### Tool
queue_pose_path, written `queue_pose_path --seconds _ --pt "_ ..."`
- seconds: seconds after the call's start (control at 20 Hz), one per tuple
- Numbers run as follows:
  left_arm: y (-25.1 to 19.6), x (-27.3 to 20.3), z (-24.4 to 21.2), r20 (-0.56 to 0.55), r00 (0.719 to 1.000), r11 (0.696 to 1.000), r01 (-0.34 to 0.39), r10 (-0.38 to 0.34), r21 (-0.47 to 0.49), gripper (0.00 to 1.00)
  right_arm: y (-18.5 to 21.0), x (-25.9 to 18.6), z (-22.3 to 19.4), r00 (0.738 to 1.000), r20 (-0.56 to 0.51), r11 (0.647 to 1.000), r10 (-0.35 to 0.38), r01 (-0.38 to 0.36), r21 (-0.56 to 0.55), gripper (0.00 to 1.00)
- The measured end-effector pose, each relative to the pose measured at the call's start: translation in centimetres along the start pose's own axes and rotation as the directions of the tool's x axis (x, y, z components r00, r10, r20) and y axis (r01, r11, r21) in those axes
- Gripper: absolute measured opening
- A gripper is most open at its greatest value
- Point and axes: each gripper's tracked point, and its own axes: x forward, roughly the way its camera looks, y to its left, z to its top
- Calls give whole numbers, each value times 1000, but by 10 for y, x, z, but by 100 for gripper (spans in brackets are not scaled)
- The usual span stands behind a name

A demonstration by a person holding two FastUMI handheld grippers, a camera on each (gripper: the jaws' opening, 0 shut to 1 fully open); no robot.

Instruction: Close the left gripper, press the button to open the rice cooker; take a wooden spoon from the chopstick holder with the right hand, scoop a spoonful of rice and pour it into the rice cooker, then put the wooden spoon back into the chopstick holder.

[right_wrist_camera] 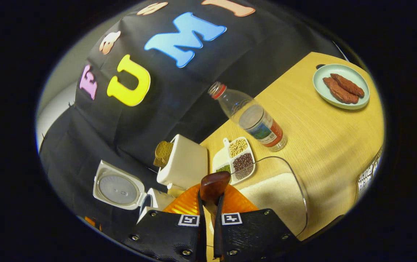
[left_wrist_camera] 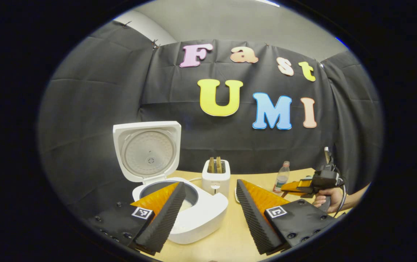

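The white rice cooker [left_wrist_camera: 194, 218] stands open with its lid [left_wrist_camera: 146, 151] upright, and its inner pot sits just beyond my left finger. My left gripper [left_wrist_camera: 210, 213] is open and holds nothing; the cooker's front lies between its fingers. In the right gripper view my right gripper [right_wrist_camera: 211, 205] is shut on the handle of the dark wooden spoon [right_wrist_camera: 214, 185]. The spoon's bowl points forward, beside a clear container of white rice [right_wrist_camera: 277, 193]. The cooker's lid [right_wrist_camera: 117, 187] shows low on the left. The right gripper [left_wrist_camera: 312, 185] also appears far right in a person's hand [left_wrist_camera: 330, 200].
A white toaster [left_wrist_camera: 215, 176] [right_wrist_camera: 185, 163] holding bread stands behind the cooker. On the wooden table [right_wrist_camera: 325, 138] are a plastic bottle [right_wrist_camera: 255, 120] [left_wrist_camera: 282, 177], a divided dish of beans [right_wrist_camera: 235, 158] and a green plate of meat [right_wrist_camera: 341, 86].
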Motion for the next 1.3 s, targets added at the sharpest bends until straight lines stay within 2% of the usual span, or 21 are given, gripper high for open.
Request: queue_pose_path --seconds 0.3,0.55,0.8,1.1,1.3 --pt "-13 1 11 24 999 1000 25 -24 -17 97 13 -48 57 989 128 987 70 -88 136 8" --pt "-24 0 15 39 997 998 63 -63 -16 97 42 -79 81 972 190 964 142 -179 197 8" --pt "-20 -4 14 43 996 997 76 -75 -13 97 75 -96 91 950 228 914 214 -277 295 8" --pt "-2 -14 12 57 996 997 74 -73 -15 97 132 -91 83 928 212 882 306 -360 302 7" --pt "22 -17 9 62 997 998 55 -53 -24 97 169 -78 66 922 172 886 347 -382 262 7"
